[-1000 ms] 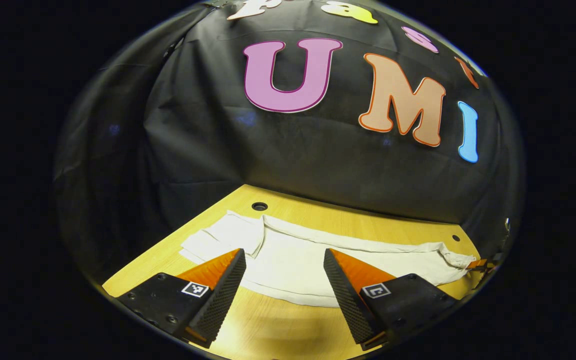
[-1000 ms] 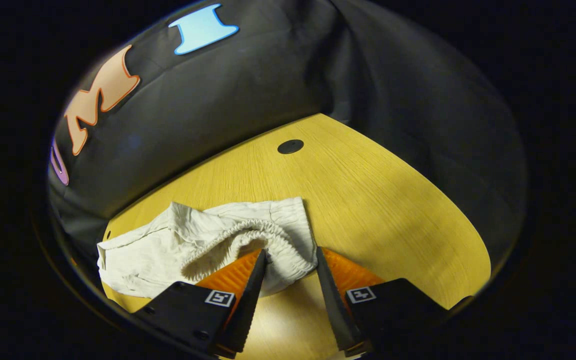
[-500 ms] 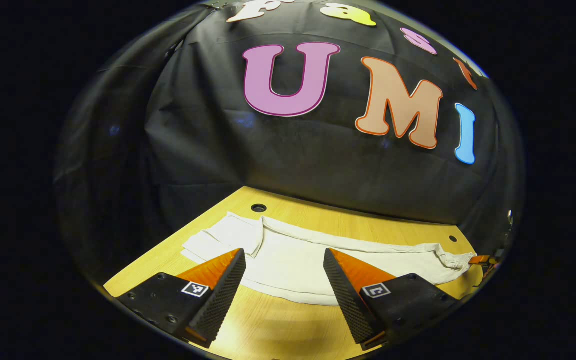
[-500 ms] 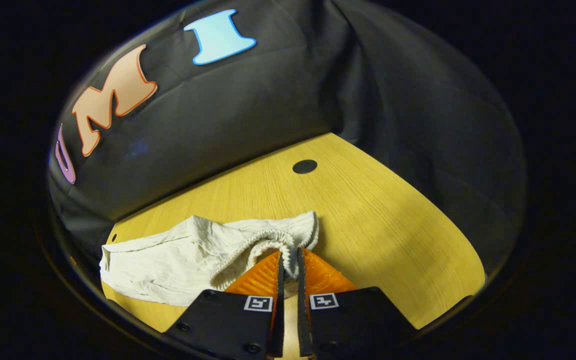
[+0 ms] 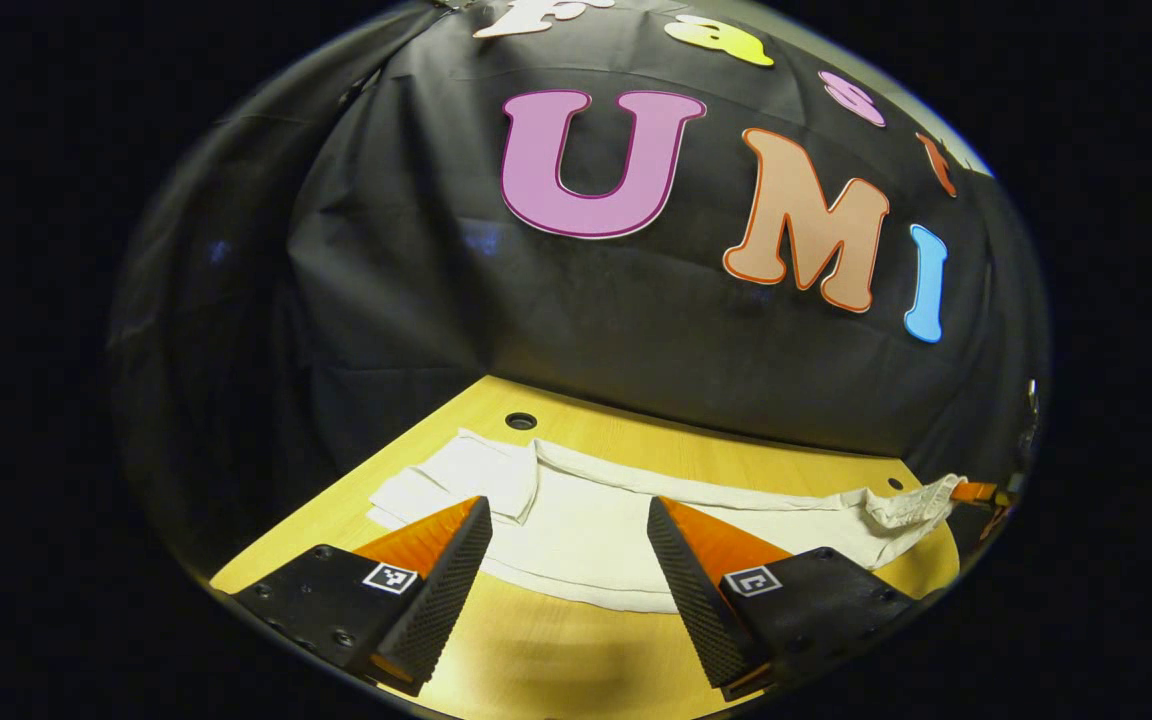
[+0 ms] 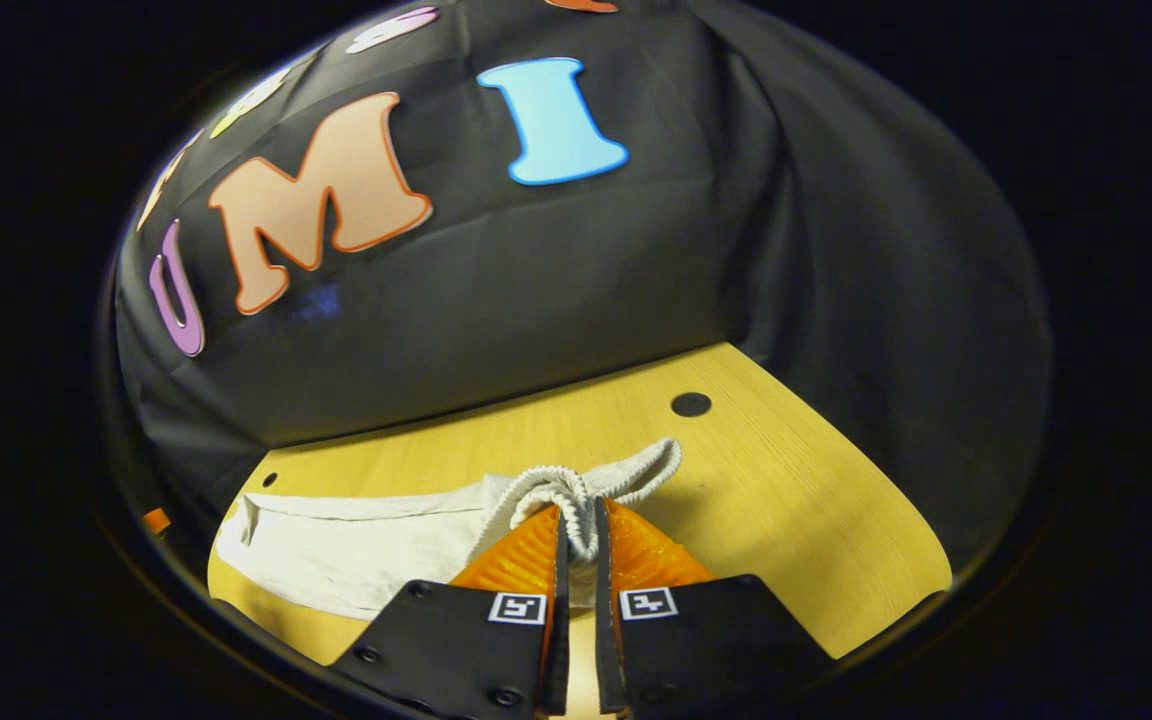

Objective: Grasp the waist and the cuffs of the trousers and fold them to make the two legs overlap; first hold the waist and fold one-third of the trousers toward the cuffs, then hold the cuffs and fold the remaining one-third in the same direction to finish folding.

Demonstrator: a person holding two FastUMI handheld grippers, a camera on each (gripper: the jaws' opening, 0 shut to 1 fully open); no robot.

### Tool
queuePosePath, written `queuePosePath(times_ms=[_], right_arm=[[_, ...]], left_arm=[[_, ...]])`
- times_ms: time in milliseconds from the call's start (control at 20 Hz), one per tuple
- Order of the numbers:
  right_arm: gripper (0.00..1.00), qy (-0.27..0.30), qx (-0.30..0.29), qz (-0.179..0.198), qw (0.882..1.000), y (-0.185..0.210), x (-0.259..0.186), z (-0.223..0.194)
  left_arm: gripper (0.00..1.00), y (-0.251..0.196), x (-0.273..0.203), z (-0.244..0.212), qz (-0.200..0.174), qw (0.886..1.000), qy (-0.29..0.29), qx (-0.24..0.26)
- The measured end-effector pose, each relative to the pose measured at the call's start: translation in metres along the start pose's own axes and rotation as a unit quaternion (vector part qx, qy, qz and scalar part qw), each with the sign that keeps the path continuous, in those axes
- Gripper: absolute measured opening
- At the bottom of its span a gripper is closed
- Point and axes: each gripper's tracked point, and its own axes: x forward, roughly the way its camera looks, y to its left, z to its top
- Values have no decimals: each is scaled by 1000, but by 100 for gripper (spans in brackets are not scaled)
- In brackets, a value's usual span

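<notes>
Cuffs [image 5: 456,480] lie flat at the left end of the wooden table [image 5: 736,455], just past my left gripper [image 5: 566,540], which hangs spread and empty. Rightward, my right gripper [image 6: 576,540] has clamped the white trousers' [image 6: 366,545] elastic waist [image 6: 566,490] and lifted it off the table since a second ago, so I judge the leg-overlap fold is starting.

The bench [image 5: 576,650] has a light yellow wooden top with fine grain and a rounded front edge. Small dark round holes [image 6: 691,404] sit near its back edge. White trousers [image 5: 586,530] lie stretched along it, the cuffs [image 5: 436,485] flat on the wood, and the elastic waist [image 6: 576,490] raised a little above it.
</notes>
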Motion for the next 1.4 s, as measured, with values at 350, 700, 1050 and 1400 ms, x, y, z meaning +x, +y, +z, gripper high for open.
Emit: queuePosePath(times_ms=[350,700,1050,1400], right_arm=[[12,-28,-83,43,995,114,-48,28],[8,-9,-135,124,983,250,-53,-7],[36,50,-175,173,968,323,-48,-81],[99,42,-175,129,975,298,-57,-67]], left_arm=[[95,54,17,1,-13,1000,8,5],[95,135,50,-23,11,998,52,26],[95,168,93,-59,4,993,106,48],[95,172,120,-103,-4,979,186,78]])
